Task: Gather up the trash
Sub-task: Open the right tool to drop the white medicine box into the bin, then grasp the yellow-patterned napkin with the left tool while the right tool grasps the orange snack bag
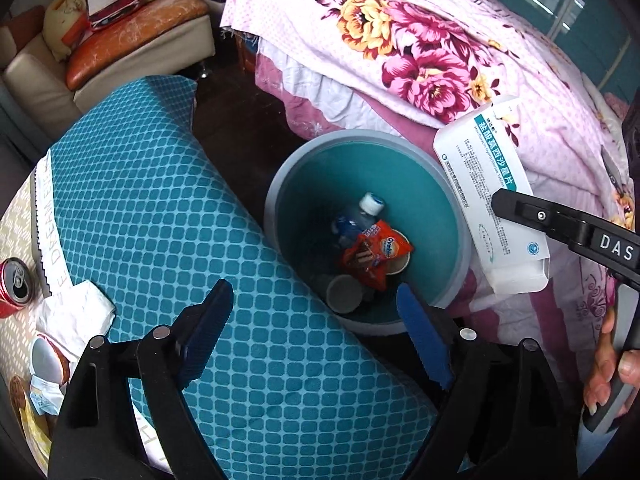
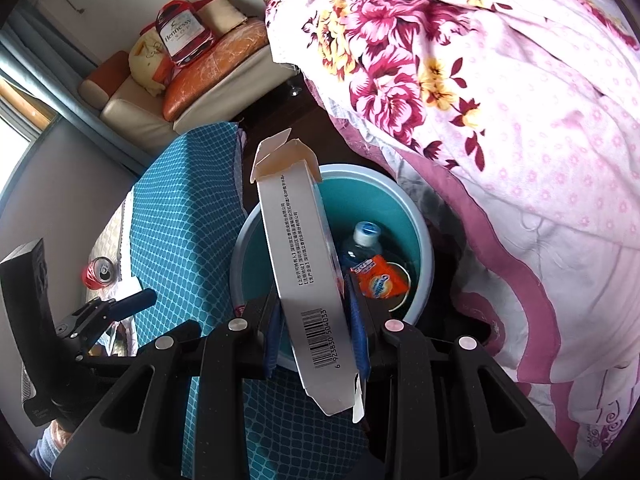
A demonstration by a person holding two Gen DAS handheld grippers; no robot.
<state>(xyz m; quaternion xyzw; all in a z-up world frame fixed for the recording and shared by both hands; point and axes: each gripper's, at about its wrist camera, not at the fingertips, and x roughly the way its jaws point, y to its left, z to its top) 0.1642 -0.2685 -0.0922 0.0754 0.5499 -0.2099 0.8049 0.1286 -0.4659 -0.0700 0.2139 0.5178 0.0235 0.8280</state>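
The scene is bounded by a floral bedspread [image 2: 500,100] on one side and a teal-checked cushion [image 1: 168,208] on the other, with a teal-lined bin [image 1: 444,184] set on the dark floor between them. Inside the bin a bottle [image 1: 362,212], an orange snack wrapper [image 1: 380,250] and paper cups [image 1: 344,294] are already seen. A white medicine box [image 2: 300,264] is clamped near its barcoded end by the right gripper [image 2: 316,316]; its long axis is tilted forward over the near rim, the open flap end being farthest from the jaws. The box is judged to be ready for release into the bin. The left gripper [image 1: 316,320] is held empty with its jaws wide apart. A red can [image 1: 14,286] is left beside the cushion.
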